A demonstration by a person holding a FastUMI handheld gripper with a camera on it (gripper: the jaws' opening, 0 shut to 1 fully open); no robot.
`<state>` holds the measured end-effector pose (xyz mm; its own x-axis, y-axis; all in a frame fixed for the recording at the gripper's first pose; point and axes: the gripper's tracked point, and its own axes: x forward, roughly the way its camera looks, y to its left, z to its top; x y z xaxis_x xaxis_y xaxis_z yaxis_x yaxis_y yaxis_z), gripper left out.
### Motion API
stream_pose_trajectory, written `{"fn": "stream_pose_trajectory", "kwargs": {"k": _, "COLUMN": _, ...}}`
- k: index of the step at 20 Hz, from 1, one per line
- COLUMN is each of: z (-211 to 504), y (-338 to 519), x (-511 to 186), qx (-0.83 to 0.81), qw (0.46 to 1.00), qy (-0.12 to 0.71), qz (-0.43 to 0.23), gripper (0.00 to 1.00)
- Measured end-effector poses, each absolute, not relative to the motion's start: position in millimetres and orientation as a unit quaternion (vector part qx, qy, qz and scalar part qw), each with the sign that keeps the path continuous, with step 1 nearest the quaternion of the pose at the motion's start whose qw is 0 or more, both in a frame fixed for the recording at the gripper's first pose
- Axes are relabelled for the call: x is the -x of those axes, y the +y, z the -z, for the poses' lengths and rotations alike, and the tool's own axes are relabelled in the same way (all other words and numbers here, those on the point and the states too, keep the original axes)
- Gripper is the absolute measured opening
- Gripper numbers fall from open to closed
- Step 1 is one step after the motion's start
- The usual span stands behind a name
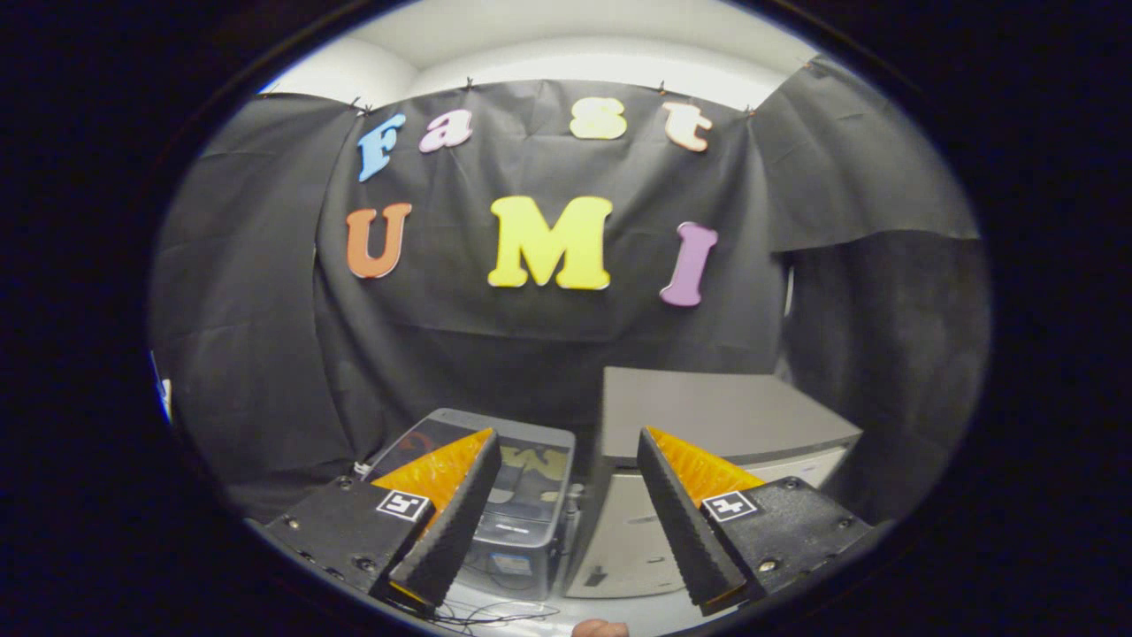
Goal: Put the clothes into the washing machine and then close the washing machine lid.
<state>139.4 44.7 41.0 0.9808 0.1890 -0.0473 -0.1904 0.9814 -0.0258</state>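
Right up front, the gripper (566,518) is spread wide with nothing held, ridged pads on the inner faces. Just beyond the fingers sits the washing machine (522,495), a small boxy plastic unit whose dark glossy lid (495,460) looks shut. No clothes I can spot, so they're either inside already or somewhere else. Beside it is a flat-topped grey cabinet (707,416).

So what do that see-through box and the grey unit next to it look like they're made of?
The box, beyond the open claw, looks like clear glossy plastic: its lid mirrors the wall. The grey unit has a flat matte top, probably painted metal or plastic; hard to tell.
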Motion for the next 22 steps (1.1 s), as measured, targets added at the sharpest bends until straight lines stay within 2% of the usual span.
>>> {"fn": "stream_pose_trajectory", "kwargs": {"k": 4, "z": -60.9, "y": -11.1, "x": -92.2, "qx": -0.004, "qw": 0.998, "qy": -0.003, "qz": -0.06, "gripper": 0.98}}
{"fn": "stream_pose_trajectory", "kwargs": {"k": 9, "z": -57.2, "y": -58.7, "x": -44.4, "qx": -0.023, "qw": 0.998, "qy": -0.005, "qz": -0.061, "gripper": 0.98}}
{"fn": "stream_pose_trajectory", "kwargs": {"k": 16, "z": -41.6, "y": -103.8, "x": -7.8, "qx": 0.012, "qw": 0.994, "qy": -0.029, "qz": -0.104, "gripper": 0.98}}
{"fn": "stream_pose_trajectory", "kwargs": {"k": 22, "z": -36.0, "y": -101.8, "x": 3.8, "qx": 0.016, "qw": 0.99, "qy": -0.037, "qz": -0.133, "gripper": 0.98}}
